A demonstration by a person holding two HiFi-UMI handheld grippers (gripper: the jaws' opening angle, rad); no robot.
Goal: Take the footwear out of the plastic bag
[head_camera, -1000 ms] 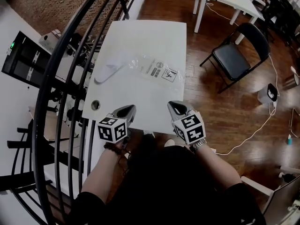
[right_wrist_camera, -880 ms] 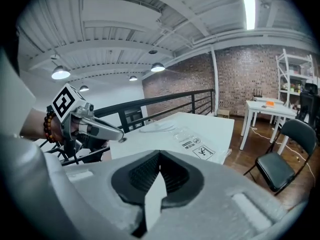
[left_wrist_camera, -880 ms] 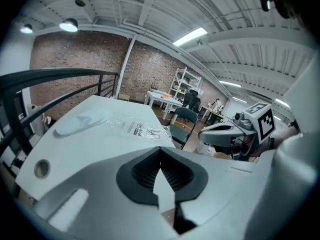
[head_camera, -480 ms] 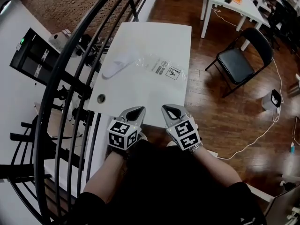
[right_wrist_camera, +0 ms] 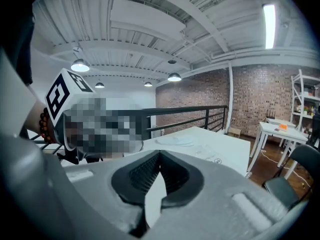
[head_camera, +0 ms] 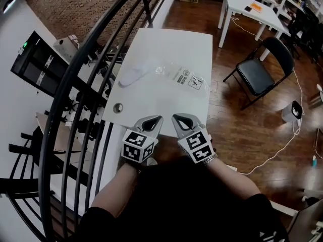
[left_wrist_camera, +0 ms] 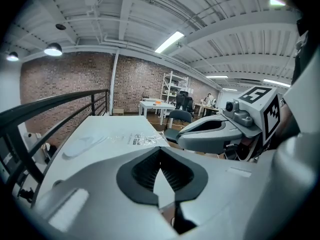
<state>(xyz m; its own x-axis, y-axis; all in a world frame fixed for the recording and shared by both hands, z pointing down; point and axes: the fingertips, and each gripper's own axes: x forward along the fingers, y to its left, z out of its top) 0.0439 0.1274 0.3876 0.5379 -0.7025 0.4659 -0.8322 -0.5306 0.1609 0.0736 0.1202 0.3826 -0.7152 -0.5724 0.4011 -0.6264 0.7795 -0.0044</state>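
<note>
A clear plastic bag with printed warning labels lies on the white table. A pale, flat piece of footwear shows at the bag's left end; in the left gripper view the footwear and bag lie far ahead. My left gripper and right gripper hover side by side at the table's near edge, well short of the bag. Both are shut with nothing between the jaws. The right gripper view shows the bag in the distance.
A black metal railing curves along the table's left side. A round hole sits in the table's near left corner. A black folding chair and another white table stand to the right on the wooden floor.
Both grippers have drawn closer together at the table's near edge. The head view has shifted, so the table sits farther right and higher in the picture. The bag lies as before.
</note>
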